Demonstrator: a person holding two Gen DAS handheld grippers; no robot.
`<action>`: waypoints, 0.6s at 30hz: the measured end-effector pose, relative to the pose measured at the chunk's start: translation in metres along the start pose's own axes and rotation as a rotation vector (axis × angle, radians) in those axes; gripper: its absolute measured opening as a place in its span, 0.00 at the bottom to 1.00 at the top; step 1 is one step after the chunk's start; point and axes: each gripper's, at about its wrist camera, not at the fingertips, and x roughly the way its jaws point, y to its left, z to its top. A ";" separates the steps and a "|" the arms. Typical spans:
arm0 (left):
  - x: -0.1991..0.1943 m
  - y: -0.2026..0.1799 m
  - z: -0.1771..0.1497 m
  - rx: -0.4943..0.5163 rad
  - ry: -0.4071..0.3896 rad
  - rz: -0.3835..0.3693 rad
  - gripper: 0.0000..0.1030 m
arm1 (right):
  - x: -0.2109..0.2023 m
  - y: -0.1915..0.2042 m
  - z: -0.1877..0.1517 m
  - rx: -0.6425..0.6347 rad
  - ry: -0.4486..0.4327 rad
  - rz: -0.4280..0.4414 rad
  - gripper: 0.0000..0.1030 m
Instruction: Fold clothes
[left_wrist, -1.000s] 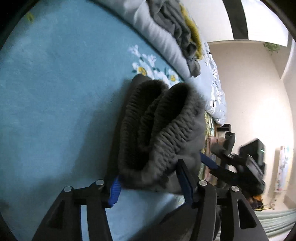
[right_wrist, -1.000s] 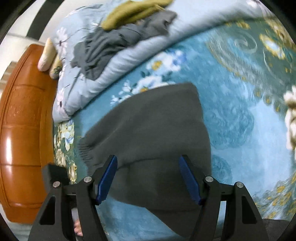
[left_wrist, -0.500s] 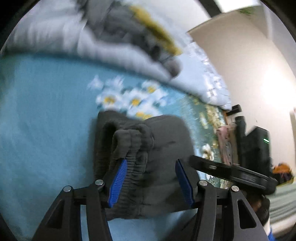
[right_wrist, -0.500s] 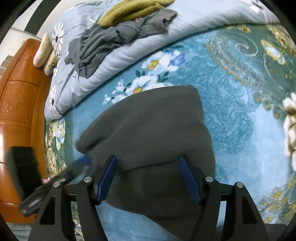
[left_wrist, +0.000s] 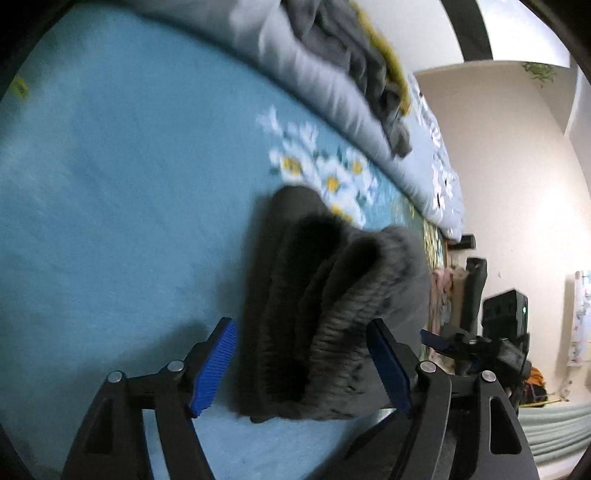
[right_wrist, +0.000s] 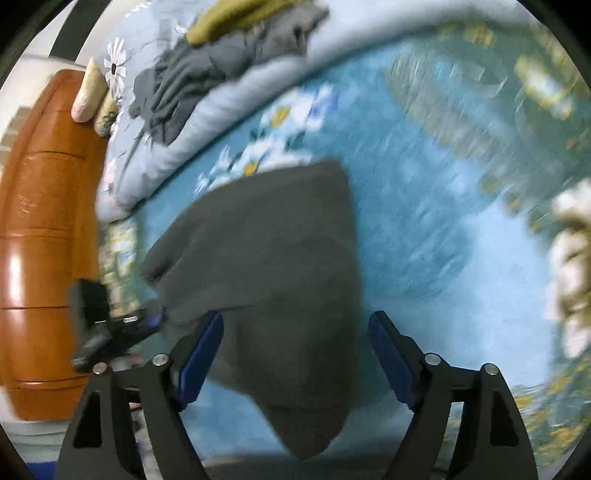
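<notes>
Grey knit garment (left_wrist: 325, 306) lies folded on bed (left_wrist: 110, 184), ribbed band facing left gripper (left_wrist: 301, 363). Soft, light, limp; slumps if lifted. Grip at ribbed band or fold corners. Left and right gripper (right_wrist: 295, 356) fingers just opened, clear of fabric.

A blue bedsheet (left_wrist: 110, 192) printed with white and yellow flowers (left_wrist: 325, 173) covers the bed. Along its far edge lies a rolled pale-blue quilt (right_wrist: 229, 110) with a daisy print. A wooden headboard (right_wrist: 40, 236) stands at the left of the right wrist view, with two small cream cushions (right_wrist: 88, 92) against its upper corner. A cream ruffled shape (right_wrist: 572, 266) shows at the right edge, too blurred to identify. In the left wrist view, a cream wall (left_wrist: 517, 184) rises beyond the bed, with a dark box bearing a green light (left_wrist: 506, 314) near it.
</notes>
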 end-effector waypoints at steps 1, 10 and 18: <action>0.007 0.001 0.000 -0.004 0.008 -0.001 0.76 | 0.005 0.000 0.003 -0.010 0.021 -0.009 0.87; 0.017 0.007 0.000 0.027 0.026 -0.116 1.00 | 0.045 -0.004 0.025 -0.052 0.172 0.025 0.95; 0.035 0.001 0.003 -0.013 0.055 -0.129 1.00 | 0.055 0.001 0.027 -0.008 0.122 0.034 0.96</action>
